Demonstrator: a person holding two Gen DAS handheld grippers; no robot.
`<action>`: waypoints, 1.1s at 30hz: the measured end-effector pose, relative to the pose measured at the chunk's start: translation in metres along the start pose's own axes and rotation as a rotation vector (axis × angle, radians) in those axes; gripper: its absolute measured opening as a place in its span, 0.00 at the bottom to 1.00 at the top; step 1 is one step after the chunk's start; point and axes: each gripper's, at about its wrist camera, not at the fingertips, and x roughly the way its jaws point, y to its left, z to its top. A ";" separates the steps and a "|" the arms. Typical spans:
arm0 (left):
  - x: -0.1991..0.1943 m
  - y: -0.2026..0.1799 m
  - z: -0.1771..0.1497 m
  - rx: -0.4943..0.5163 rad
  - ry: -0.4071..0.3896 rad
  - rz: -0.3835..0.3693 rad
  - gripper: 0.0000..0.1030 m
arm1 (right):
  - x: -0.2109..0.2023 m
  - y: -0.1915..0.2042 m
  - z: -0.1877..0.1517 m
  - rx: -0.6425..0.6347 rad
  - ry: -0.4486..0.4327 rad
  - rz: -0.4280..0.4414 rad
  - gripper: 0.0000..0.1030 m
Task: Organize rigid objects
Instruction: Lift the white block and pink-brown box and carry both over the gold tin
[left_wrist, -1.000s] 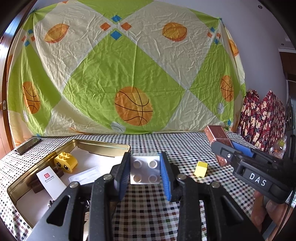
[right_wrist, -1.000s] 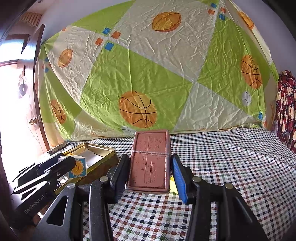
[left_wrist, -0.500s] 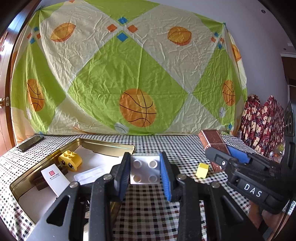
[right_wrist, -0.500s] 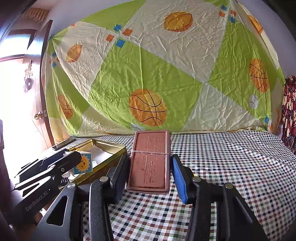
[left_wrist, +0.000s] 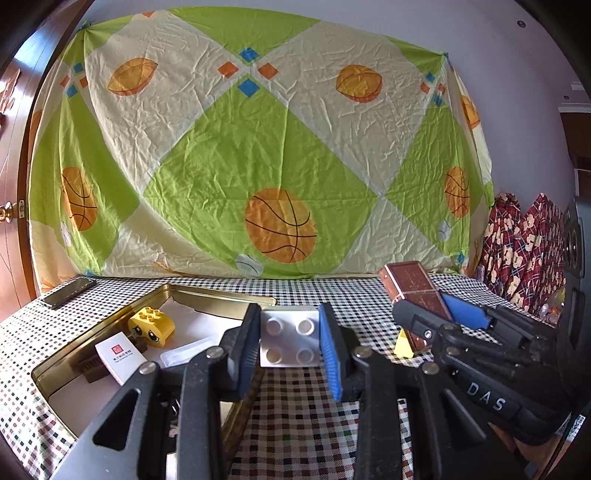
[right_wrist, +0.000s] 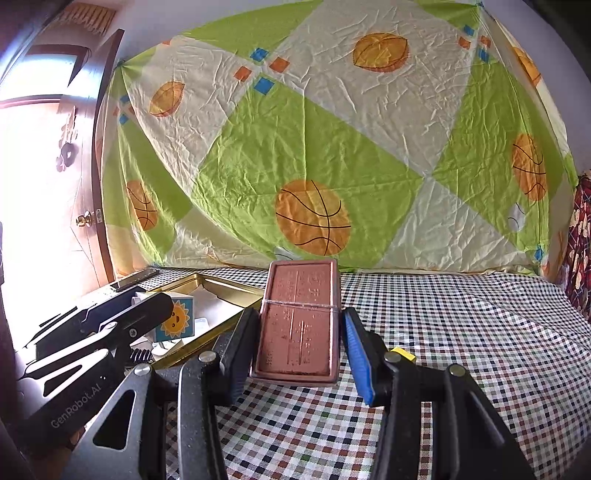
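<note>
My left gripper (left_wrist: 290, 341) is shut on a white studded toy block (left_wrist: 289, 339), held above the right rim of a gold tin tray (left_wrist: 218, 293). In the right wrist view the block (right_wrist: 176, 319) shows a sun face. My right gripper (right_wrist: 297, 341) is shut on a copper-brown rectangular box (right_wrist: 298, 317), held above the checked tablecloth; it also shows in the left wrist view (left_wrist: 415, 291). The tray holds a yellow toy brick with eyes (left_wrist: 152, 325), a white card (left_wrist: 119, 355) and a dark bar.
A small yellow block (left_wrist: 403, 339) lies on the checked cloth right of the tray. A dark phone-like slab (left_wrist: 68, 291) lies at the far left table edge. A basketball-print sheet hangs behind. Patterned red fabric (left_wrist: 524, 254) stands at the right.
Both grippers keep their holds. The views have tilted up slightly; the right gripper with the copper box has drifted left, nearer the tray and the left gripper.
</note>
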 end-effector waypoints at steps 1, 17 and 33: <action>-0.001 0.000 0.000 0.000 -0.003 0.001 0.30 | 0.000 0.001 0.000 0.000 -0.001 0.000 0.48; -0.010 0.012 -0.001 -0.019 -0.022 0.005 0.30 | 0.001 0.018 -0.001 -0.010 0.000 0.030 0.48; -0.018 0.029 0.002 -0.042 -0.043 0.008 0.30 | 0.011 0.036 -0.002 -0.027 0.031 0.070 0.48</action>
